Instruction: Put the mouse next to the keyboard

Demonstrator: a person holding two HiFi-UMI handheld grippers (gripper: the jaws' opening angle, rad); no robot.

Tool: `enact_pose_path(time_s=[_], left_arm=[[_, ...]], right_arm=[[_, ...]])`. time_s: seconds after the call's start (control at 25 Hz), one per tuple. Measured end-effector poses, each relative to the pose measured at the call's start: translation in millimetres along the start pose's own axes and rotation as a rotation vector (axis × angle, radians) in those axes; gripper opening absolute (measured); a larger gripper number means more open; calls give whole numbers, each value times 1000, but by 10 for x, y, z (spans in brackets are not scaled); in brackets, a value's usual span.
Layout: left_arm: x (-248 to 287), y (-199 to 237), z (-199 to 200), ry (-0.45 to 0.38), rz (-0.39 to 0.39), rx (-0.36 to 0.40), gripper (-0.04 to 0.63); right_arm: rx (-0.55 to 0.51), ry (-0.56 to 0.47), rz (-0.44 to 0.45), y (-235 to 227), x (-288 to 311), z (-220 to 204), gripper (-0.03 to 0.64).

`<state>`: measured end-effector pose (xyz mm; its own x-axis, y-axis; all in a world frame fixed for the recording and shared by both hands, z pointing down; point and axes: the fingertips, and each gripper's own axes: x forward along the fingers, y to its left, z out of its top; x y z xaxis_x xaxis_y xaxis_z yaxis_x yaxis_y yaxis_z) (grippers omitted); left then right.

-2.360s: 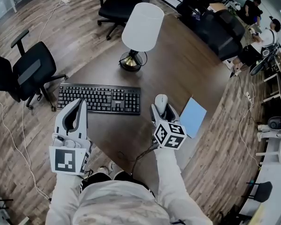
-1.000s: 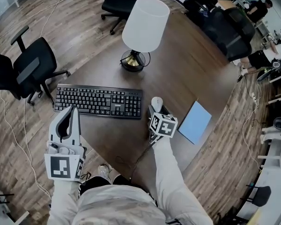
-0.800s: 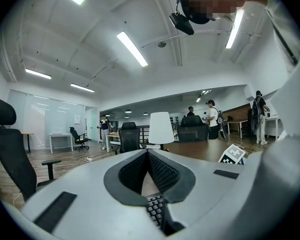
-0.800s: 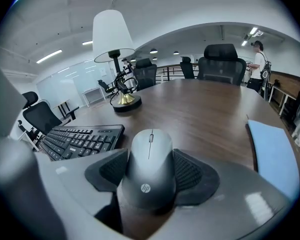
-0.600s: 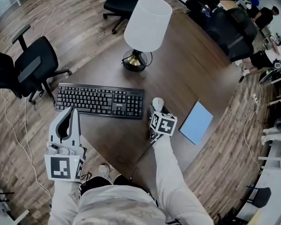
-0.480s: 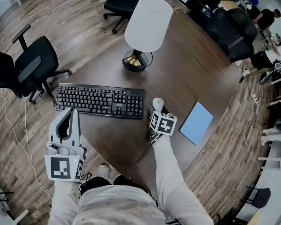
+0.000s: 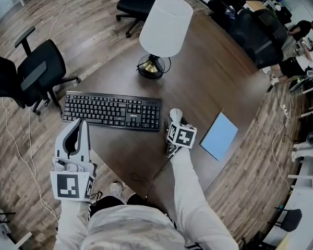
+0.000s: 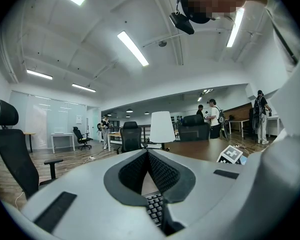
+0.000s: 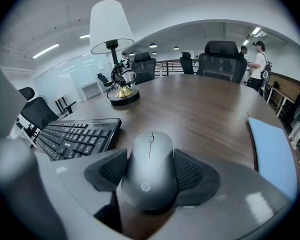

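By my read the job is nearly finished. The mouse (image 9: 150, 156) is already just beside the right end of the keyboard (image 7: 112, 110), close but not touching, and appears to be down on the table (image 7: 208, 72). I can't confirm its underside is fully resting there.

What I judge is left is to let go and back away. My right hand-held gripper (image 7: 174, 122) has its two padded jaws closed in on the mouse's sides, so the mouse sits squarely between them, nose pointing away from me.

The left hand-held gripper (image 8: 148, 153) holds nothing; its jaws meet at the tips. It hangs near the keyboard's left end, well apart from the mouse.
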<state>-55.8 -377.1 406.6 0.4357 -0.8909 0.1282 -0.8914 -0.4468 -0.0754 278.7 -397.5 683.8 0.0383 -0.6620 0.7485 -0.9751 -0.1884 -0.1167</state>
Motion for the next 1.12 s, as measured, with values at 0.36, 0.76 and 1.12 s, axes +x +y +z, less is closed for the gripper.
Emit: enact_pose_path(time_s=[0.36,0.76,1.12], left_arm=[[-101,20,71,-10,9,10,4],[-279,-19,203,-52,0,13,5],[-543,-94,344,-96,-32,19,5]], right_arm=[[-16,-57,25,36,-61,70,320],[-5,-179,62,138,-558,190,153],[17,-290,113,314,-1157,199,8]])
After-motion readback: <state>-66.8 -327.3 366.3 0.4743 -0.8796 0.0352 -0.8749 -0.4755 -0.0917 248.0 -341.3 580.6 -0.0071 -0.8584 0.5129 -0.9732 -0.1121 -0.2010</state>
